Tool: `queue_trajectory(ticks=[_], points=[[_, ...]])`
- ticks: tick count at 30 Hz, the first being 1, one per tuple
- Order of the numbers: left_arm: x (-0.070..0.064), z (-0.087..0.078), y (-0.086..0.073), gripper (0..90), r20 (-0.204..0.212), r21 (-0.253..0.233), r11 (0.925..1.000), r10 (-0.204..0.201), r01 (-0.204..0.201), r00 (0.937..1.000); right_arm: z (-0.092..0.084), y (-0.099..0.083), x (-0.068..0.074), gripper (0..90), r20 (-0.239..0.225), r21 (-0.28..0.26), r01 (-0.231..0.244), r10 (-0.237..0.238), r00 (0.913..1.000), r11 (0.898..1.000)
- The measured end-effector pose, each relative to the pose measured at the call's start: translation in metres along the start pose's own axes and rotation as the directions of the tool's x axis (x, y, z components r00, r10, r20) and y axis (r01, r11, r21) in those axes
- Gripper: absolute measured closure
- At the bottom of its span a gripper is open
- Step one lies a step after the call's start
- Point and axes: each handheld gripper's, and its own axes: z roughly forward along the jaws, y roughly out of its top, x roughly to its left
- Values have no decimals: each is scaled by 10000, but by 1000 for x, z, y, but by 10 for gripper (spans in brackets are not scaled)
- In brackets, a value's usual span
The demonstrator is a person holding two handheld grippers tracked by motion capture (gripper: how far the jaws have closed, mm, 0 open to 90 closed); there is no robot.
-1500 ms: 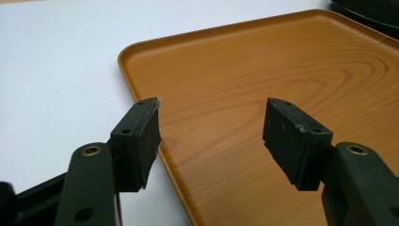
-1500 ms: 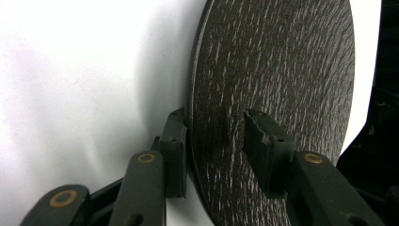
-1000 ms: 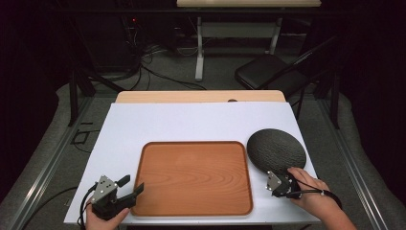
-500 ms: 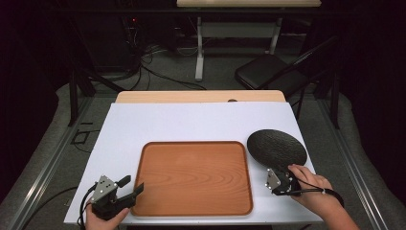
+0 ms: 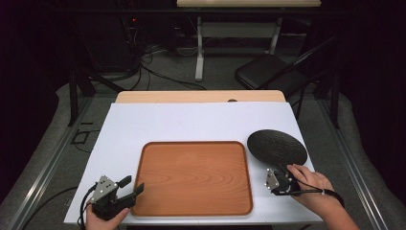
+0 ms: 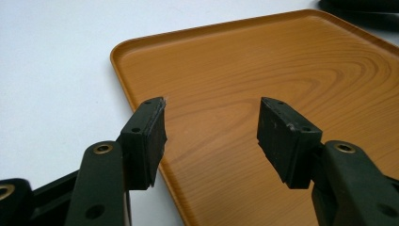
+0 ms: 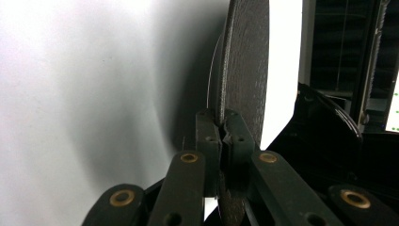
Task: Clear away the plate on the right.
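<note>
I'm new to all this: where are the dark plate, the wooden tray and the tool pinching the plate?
dark plate [image 5: 276, 146], high view, its textured top.
wooden tray [image 5: 191, 143], high view, its far rim.
right gripper [image 7: 221, 129], right gripper view, jaw tips clamped on the plate's rim.

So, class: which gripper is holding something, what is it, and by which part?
The right gripper is shut on the near rim of the dark plate. The left gripper stands open over the tray, holding nothing.

plate [image 5: 276, 146]: dark grey, textured | tray [image 5: 193, 177]: orange-brown wood grain | table cover [image 5: 191, 122]: white
</note>
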Motion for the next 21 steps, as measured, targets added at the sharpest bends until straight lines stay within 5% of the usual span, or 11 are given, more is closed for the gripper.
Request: queue_trajectory(ticks=[11,21], points=[[0,0,0,429,18,12,10000,-17,17,10000,-2,-1,-21,873,-609,-53,-157,153,9980,9999],[0,0,0,433,22,11,10000,-19,19,10000,-1,-1,-24,862,-893,-227,-379,357,9954,9990]])
